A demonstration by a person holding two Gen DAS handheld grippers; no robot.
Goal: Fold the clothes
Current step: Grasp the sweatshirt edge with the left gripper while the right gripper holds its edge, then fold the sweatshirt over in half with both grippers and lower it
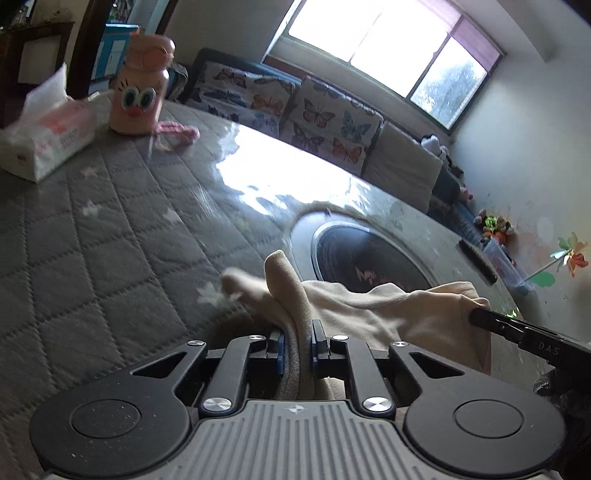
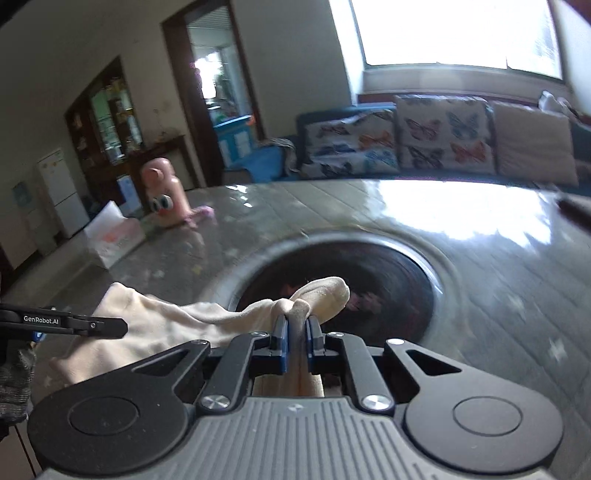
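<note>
Cream garment (image 1: 406,314) spans crosswise between both claws — left gripper (image 1: 297,345) and right gripper (image 2: 296,341) each pinched tight on an end.

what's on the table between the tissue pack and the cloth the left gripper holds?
Bare quilted grey table cover with white star prints, nothing on it, between the tissue pack and the cream cloth in the left gripper; left wrist view.

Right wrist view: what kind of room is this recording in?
Probably a home living room: a sofa with butterfly cushions under a window, a quilt-covered table, and a cabinet by a doorway.
</note>
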